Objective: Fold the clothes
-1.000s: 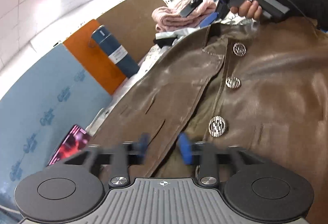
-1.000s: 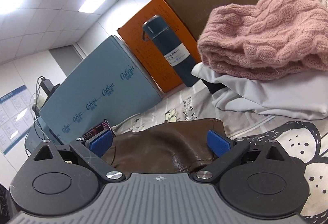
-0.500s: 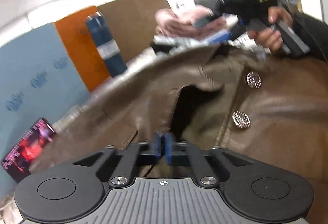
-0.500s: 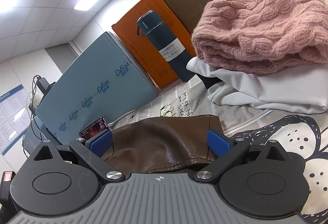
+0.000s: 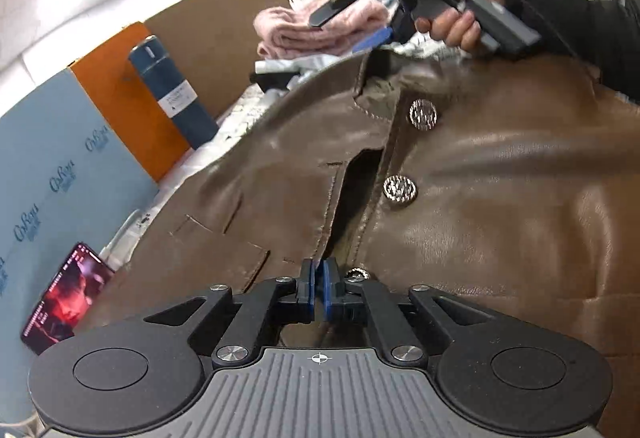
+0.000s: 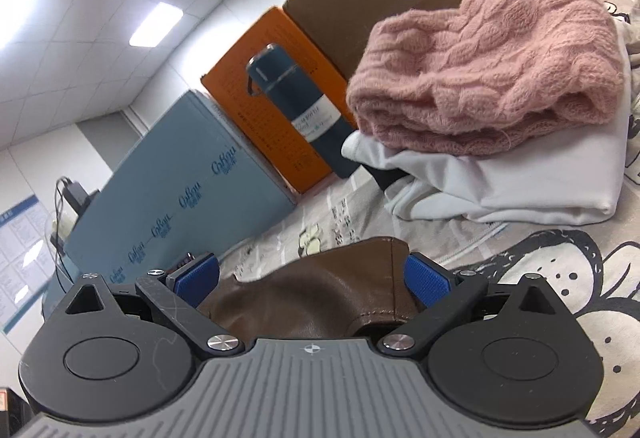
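Brown leather jacket (image 5: 500, 197) with silver buttons (image 5: 422, 114) is lying spread on a cartoon-print sheet (image 6: 560, 278), its front edge being pinched near the hem by the left claw (image 5: 319, 288), whose blue pads are pressing together on the leather. Right claw (image 6: 312, 278), gripped in the person's right hand (image 5: 456, 23), is sitting with blue pads spread wide on either side of the jacket's collar end, not closing on it. Folded pink cable-knit sweater (image 6: 484, 77) is resting on a folded white garment (image 6: 520, 193) beyond, with a dark blue flask (image 6: 300, 113) standing against an orange box (image 6: 248, 101) and a phone (image 5: 66, 298) lying at the left.
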Motion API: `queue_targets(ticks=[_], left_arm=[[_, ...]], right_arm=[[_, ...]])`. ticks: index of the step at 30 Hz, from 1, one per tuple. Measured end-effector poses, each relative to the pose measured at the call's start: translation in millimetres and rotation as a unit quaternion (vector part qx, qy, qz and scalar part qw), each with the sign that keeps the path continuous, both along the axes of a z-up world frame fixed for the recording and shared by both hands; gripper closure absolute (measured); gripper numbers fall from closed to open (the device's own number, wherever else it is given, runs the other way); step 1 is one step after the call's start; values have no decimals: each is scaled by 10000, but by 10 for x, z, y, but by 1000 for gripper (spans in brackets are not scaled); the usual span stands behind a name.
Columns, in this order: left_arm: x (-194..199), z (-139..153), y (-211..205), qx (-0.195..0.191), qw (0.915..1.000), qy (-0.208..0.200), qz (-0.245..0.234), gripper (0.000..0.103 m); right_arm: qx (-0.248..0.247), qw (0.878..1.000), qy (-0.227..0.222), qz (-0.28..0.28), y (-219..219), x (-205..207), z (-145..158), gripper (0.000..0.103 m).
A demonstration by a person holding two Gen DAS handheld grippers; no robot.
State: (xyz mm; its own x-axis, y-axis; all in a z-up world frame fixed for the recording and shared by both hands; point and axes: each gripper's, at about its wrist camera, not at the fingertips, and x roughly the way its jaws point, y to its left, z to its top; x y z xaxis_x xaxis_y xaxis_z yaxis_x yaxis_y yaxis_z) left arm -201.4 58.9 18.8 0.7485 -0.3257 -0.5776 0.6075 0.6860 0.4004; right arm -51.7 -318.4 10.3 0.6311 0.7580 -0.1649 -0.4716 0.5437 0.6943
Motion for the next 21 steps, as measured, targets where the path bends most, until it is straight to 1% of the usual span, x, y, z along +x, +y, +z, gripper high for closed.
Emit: queue_targets(ticks=[1, 2, 3, 4, 5, 6, 7, 10, 12, 13, 15, 16, 18, 20, 21], left_arm=[[-4, 36, 32, -175, 9998, -32, -14, 87], [-7, 77, 65, -371, 9993, -77, -19, 83], [2, 106, 95, -571, 9982, -137, 68, 69], [16, 128, 122, -773, 9966, -203, 198, 51], [31, 151, 150, -975, 9943, -270, 328, 42], [55, 157, 169, -1136, 9919, -298, 488, 31], [79, 149, 186, -1216, 9899, -285, 670, 28], [174, 59, 217, -1040, 9883, -124, 1105, 28], [191, 3, 259, -930, 9866, -24, 1341, 28], [186, -14, 289, -912, 9852, -15, 1452, 28], [135, -30, 358, -928, 9820, -64, 1643, 26], [98, -24, 408, -965, 9802, -113, 1726, 22], [31, -11, 505, -1061, 9756, -238, 1905, 18], [-36, 13, 626, -1242, 9683, -396, 2130, 17], [-65, 31, 703, -1359, 9627, -495, 2286, 16]], right_arm=[[62, 10000, -17, 11, -12, -2, 2, 3], [124, 9999, -34, 23, -23, -4, 4, 3], [186, 9998, -50, 34, -35, -6, 6, 3], [116, 9999, -9, 70, -11, 6, 2, 3], [5, 9999, 50, 113, 24, 23, -3, 3], [-105, 9998, 110, 156, 59, 39, -9, 3], [-216, 9994, 169, 199, 94, 56, -14, 3], [-548, 9974, 347, 327, 198, 106, -31, 3], [-954, 9936, 551, 239, 276, 156, -76, 3], [-1062, 9926, 536, 222, 301, 161, -85, 3], [-1235, 9912, 433, 201, 350, 135, -70, 3], [-1303, 9906, 383, 194, 370, 119, -62, 3], [-1310, 9908, 285, 166, 372, 91, -44, 3], [-1404, 9901, 72, -38, 343, 17, 38, 3], [-1539, 9879, -153, -67, 362, -59, 112, 3]])
